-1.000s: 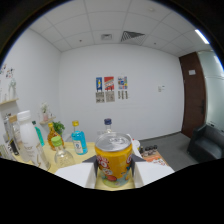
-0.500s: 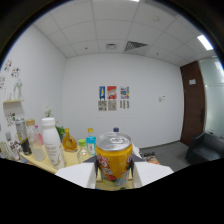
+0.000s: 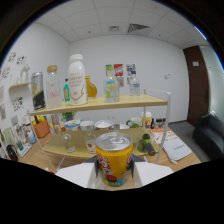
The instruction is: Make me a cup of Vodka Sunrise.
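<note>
We look into a white-walled office room with a panelled ceiling, a dark door (image 3: 194,80) at the side and small posters (image 3: 120,70) on the far wall. Our gripper (image 3: 114,172) is clamped on a yellow can (image 3: 114,159), both white fingers (image 3: 75,174) pressing its sides, so the can sits upright between them, its silver lid toward us. Just beyond it stands a two-tier wooden shelf (image 3: 130,103). The upper board carries a tall white bottle (image 3: 76,80), a clear bottle (image 3: 53,87) beside it, a dark can (image 3: 37,91) and smaller bottles (image 3: 111,88). The lower board holds bowls, small glass bottles (image 3: 90,143) and green fruit (image 3: 145,142); papers (image 3: 175,148) lie beside it.
</note>
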`<state>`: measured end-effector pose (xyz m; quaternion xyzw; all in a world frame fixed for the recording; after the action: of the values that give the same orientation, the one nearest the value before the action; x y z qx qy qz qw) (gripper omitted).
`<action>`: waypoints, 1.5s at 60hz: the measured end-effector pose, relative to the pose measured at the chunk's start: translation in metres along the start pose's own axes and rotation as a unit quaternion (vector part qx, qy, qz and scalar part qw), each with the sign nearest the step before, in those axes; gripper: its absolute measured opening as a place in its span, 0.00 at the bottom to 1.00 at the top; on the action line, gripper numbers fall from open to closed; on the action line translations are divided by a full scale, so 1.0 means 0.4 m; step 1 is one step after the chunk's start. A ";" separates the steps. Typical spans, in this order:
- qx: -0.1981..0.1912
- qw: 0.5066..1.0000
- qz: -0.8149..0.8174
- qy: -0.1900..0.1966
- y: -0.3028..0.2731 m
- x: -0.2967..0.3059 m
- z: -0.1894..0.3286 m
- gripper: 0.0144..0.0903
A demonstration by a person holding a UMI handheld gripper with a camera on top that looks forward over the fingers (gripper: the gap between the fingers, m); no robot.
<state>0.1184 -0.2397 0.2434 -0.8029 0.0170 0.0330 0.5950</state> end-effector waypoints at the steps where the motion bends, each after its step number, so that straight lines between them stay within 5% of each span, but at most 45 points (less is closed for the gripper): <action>1: -0.005 1.000 -0.003 0.000 0.015 -0.003 0.006 0.48; 16: -0.042 0.985 -0.163 0.029 0.129 -0.003 0.079 0.48; 30: -0.053 0.907 -0.413 0.055 0.139 0.017 0.112 0.48; 70: -0.014 0.486 -0.871 0.066 0.084 -0.025 0.156 0.48; 79: -0.020 0.496 -0.866 0.067 0.081 -0.029 0.144 0.48; 90: -0.006 0.631 -0.773 0.064 0.045 -0.059 0.117 0.48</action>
<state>0.0922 -0.2005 0.2142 -0.5256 -0.5721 -0.4901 0.3953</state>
